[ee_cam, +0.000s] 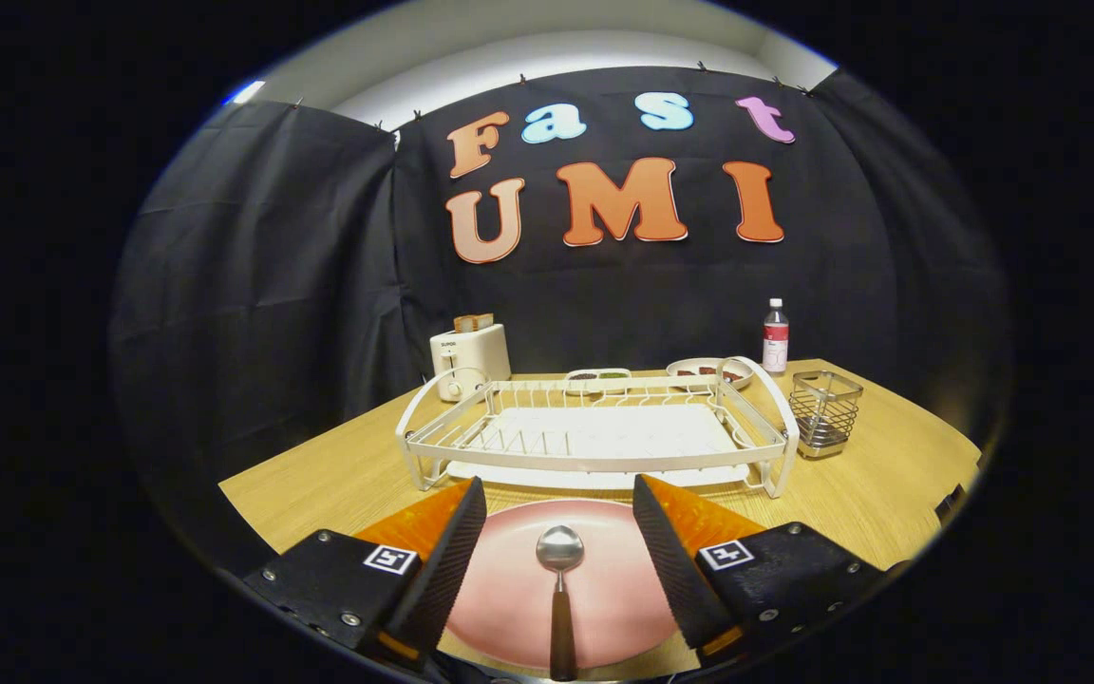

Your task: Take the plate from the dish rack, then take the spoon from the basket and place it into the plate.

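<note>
A pink plate (518,589) lies flat on the wooden table, just in front of the white dish rack (594,442). On the plate rests a spoon (560,584), its metal bowl pointing toward the rack and its dark handle running back toward me. My gripper (558,508) hangs over the plate, open, with one finger on each side of the spoon and neither touching it. The wire basket (824,412) stands to the right of the rack, and I see nothing inside it.
Behind the rack stand a white toaster (469,361) at the left, a small divided dish (598,379), a plate of food (707,370) and a bottle (775,336) at the right. The wooden table (889,484) stretches to the right of the basket.
</note>
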The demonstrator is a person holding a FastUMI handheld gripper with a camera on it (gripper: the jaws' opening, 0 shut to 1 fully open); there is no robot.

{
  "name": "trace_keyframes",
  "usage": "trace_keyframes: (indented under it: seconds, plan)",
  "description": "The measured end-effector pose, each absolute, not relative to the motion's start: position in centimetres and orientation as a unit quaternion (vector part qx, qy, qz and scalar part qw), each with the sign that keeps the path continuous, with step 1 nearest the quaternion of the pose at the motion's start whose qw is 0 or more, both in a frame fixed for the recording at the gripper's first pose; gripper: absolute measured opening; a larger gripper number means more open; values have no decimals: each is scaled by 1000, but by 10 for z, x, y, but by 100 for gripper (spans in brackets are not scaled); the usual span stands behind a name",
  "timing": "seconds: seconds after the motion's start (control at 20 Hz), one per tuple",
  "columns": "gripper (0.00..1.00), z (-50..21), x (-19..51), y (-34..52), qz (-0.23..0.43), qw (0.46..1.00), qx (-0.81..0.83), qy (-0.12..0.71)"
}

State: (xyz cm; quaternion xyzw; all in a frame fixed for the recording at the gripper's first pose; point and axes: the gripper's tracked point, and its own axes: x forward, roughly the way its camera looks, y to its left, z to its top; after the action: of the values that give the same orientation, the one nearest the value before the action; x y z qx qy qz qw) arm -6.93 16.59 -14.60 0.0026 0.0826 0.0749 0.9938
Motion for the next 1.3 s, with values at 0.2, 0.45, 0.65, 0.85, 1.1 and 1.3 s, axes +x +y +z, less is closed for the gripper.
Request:
trace_keyframes:
  seconds: [0.2, 0.45, 0.65, 0.85, 1.1, 1.3]
  plan:
    - [97, -141, -71, 140, 53, 995, -13, 80]
    - [97, -119, -60, 89, 22, 998, -23, 62]
    - [97, -95, -53, 35, -17, 998, -48, 45]
    - [97, -70, -52, -6, -43, 998, -46, 20]
    - [97, -67, -59, -32, -59, 998, -27, 9]
    - [97, -68, -63, -41, -66, 998, -16, 6]
